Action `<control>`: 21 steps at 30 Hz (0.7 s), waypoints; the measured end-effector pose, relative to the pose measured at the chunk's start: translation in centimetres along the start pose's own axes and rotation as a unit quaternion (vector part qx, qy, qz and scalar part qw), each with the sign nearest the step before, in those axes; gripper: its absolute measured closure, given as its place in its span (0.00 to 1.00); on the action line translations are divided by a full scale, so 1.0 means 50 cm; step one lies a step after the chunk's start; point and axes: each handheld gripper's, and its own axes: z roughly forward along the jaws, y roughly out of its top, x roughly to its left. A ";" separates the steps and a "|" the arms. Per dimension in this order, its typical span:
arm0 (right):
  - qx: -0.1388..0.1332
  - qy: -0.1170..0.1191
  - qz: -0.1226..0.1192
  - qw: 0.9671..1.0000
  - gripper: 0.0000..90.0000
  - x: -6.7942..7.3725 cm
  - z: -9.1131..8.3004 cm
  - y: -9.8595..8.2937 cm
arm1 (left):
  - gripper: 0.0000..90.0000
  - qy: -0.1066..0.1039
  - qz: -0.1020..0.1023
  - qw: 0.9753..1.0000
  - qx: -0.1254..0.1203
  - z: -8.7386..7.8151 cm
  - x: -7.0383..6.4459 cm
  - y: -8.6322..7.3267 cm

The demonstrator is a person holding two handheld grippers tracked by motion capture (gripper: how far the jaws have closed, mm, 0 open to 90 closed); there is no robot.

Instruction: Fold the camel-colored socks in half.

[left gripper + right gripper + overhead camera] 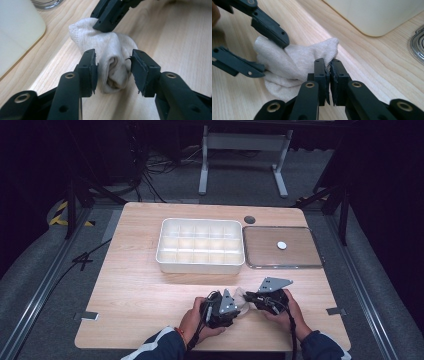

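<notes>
Off-white sock (110,55), black gripper (113,72)

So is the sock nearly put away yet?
Not yet. Done: the sock looks bunched into a bundle on the table. In hand: the right gripper pinches its edge, while the left gripper has its jaws open around the bundle. Left: probably moving it into the white box, whose compartments look empty.

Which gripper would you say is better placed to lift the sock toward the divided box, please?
Probably the right gripper: its jaws are already pinched shut on the sock's edge, while the left gripper merely straddles the bundle, jaws open.
</notes>
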 end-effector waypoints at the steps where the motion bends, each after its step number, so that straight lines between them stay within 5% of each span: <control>1: 0.000 0.000 0.000 1.000 0.94 0.000 0.000 0.000 | 0.69 0.000 0.000 1.000 0.000 0.000 0.000 0.000; 6: 0.002 -0.003 -0.004 1.000 0.95 0.010 -0.011 -0.010 | 0.79 0.018 0.062 0.998 -0.008 -0.015 -0.030 0.002; 10: 0.003 -0.010 -0.006 1.000 0.96 0.014 -0.009 -0.018 | 0.85 0.005 0.080 0.997 -0.017 -0.020 -0.040 0.005; 16: 0.004 -0.013 -0.007 1.000 0.95 0.017 -0.010 -0.017 | 0.93 -0.011 0.113 0.994 0.003 0.000 -0.056 0.000; 21: -0.035 -0.009 0.023 0.999 0.64 0.012 -0.036 0.003 | 0.94 -0.016 0.124 0.992 0.009 0.004 -0.059 0.002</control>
